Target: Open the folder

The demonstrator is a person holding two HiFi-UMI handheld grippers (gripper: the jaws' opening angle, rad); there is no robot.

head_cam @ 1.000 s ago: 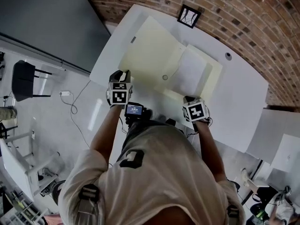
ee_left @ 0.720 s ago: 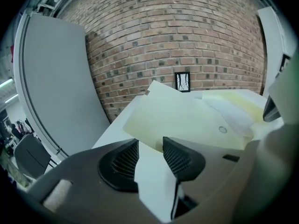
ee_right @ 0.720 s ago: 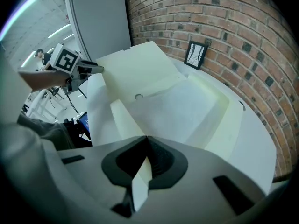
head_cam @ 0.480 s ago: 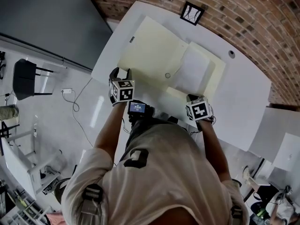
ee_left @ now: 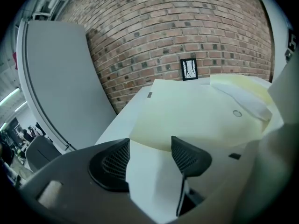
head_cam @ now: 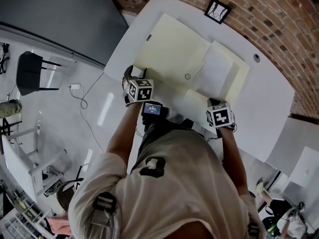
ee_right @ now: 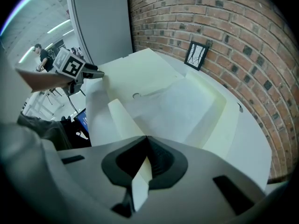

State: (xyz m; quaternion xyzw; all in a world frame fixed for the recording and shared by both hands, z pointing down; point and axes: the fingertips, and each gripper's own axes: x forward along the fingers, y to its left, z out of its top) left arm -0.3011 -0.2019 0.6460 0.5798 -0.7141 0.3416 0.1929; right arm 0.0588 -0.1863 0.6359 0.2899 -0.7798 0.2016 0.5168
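Observation:
A cream folder (head_cam: pixel 172 54) lies spread open on the white table (head_cam: pixel 264 108), with white sheets (head_cam: pixel 218 69) in its right half. My left gripper (head_cam: pixel 135 74) is at the near left corner of the flat left cover (ee_left: pixel 196 111). Its jaws are opening, and between its pads (ee_left: pixel 187 155) I see only bare table, the cover's edge lying just past the tips. My right gripper (ee_right: pixel 145 146) is shut on a narrow cream flap (ee_right: pixel 122 118) at the folder's near right edge. In the head view my right gripper (head_cam: pixel 215 103) stands at that edge.
A small framed picture (head_cam: pixel 218 10) leans on the brick wall at the table's far edge. A cable hole (head_cam: pixel 256 58) is in the table at the right. A grey panel (ee_left: pixel 56 78) stands at the left. On the floor to the left are a dark chair (head_cam: pixel 30 71) and a cable (head_cam: pixel 82 101).
My left gripper's jaws have spread apart, and it has sunk a little toward the table at the cover's corner. The right gripper has stayed put on the flap.

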